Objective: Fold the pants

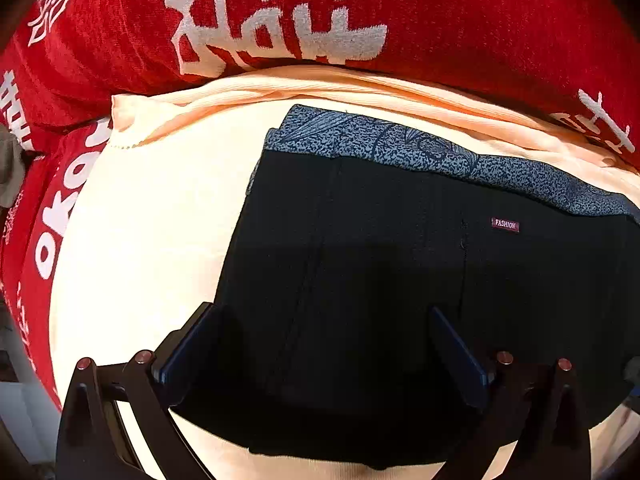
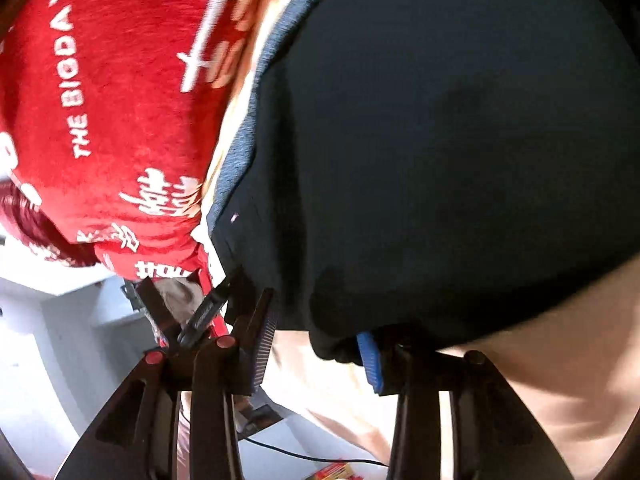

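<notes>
The pants (image 1: 400, 280) lie on a sheet (image 1: 152, 220), with a blanket (image 1: 460, 20) behind it.

Both grippers (image 1: 324, 332) (image 2: 316, 328) wide apart

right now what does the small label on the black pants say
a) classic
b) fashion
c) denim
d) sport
b, the small red label sewn on the black pants, just below the blue patterned waistband, reads FASHION in the left wrist view.
</notes>
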### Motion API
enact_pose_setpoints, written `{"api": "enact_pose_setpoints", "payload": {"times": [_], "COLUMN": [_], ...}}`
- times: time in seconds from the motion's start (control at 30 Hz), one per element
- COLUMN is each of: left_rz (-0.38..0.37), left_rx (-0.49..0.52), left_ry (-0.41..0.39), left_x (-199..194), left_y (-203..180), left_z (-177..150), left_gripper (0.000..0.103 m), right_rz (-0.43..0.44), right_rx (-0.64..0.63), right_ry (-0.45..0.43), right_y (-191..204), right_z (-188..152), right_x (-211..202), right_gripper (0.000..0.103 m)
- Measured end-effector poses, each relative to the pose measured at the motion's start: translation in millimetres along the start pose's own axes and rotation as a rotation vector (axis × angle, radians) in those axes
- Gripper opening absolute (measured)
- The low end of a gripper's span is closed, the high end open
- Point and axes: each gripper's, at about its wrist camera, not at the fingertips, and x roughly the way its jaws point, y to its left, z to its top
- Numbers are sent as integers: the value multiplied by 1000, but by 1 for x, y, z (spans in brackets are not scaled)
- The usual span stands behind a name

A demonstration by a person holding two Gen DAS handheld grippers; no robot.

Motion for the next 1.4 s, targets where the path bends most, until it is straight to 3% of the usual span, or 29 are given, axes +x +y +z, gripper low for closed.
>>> {"api": "enact_pose_setpoints", "payload": {"times": [0.03,0.17,0.23,0.3,0.37,0.47,0.63,0.8,0.93,1.1,1.2,1.3,1.4], "left_rz": [9,15,3,5,4,-17,-38,-94,-110,-128,-134,-139,-144], "left_rx": [0,16,-4,8,23,8,-15,-70,-68,-68,-62,-65,-62], "left_ry": [7,2,7,5,-6,-6,-22,-19,-47,-83,-105,-121,-132], "left_x": [-2,-4,-2,-3,-3,-2,-1,5,6,7,8,9,8], "left_y": [0,1,4,3,2,6,11,23,26,30,31,32,32], "left_z": [0,-6,-7,-6,-7,-7,-10,-14,-20,-26,-30,-29,-31], "left_gripper": [103,103,103,103,103,103,103,103,103,103,103,103,103], "right_rz": [-28,-80,-171,-126,-156,-246,-274,-312,-331,-457,-488,-467,-479], "right_rx": [-5,-101,-106,-62,-91,-180,-533,-788,-911,-1106,-1176,-1176,-1132], "right_ry": [0,-11,17,22,59,156,185,253,341,442,444,454,529], "right_y": [0,12,-2,-10,-6,14,107,200,246,265,276,281,276], "right_z": [0,-18,-23,-24,-28,-34,-22,22,33,36,39,47,58], "right_x": [-4,-18,-9,-10,-13,-19,-16,58,136,210,238,257,278], "right_gripper": [9,8,8,8,15,23,25,28,29,34,34,34,36]}}
